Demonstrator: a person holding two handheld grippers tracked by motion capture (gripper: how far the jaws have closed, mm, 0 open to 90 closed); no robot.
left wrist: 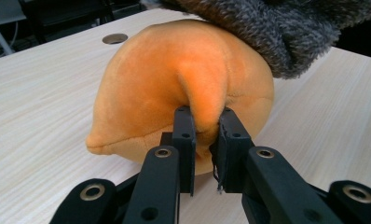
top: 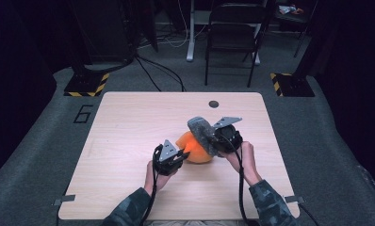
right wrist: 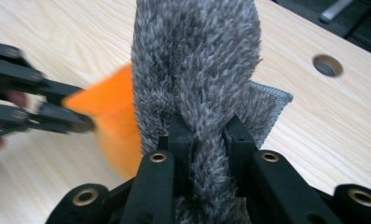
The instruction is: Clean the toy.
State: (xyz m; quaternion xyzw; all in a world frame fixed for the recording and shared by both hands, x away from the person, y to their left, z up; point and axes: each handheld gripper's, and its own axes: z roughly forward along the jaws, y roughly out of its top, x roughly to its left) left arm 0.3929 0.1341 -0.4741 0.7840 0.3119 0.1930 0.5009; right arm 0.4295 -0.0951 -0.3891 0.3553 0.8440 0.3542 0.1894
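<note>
An orange plush toy (top: pixel 195 149) lies near the middle of the wooden table (top: pixel 129 122). My left gripper (top: pixel 180 155) is shut on a fold of that orange plush (left wrist: pixel 174 84), pinching it between both jaws (left wrist: pixel 206 135). A grey fuzzy cloth (top: pixel 202 133) drapes over the plush's right side. My right gripper (top: pixel 217 141) is shut on this grey cloth (right wrist: pixel 197 60), which rises between its jaws (right wrist: pixel 208 135). In the right gripper view the orange plush (right wrist: pixel 116 116) shows to the left, with the left gripper's jaws against it.
A round cable hole (top: pixel 214 104) sits near the table's far edge. Beyond the table stand a dark folding chair (top: pixel 232 33) and stands with yellow-black striped bases (top: pixel 86 84). Bare tabletop lies to the left and far side.
</note>
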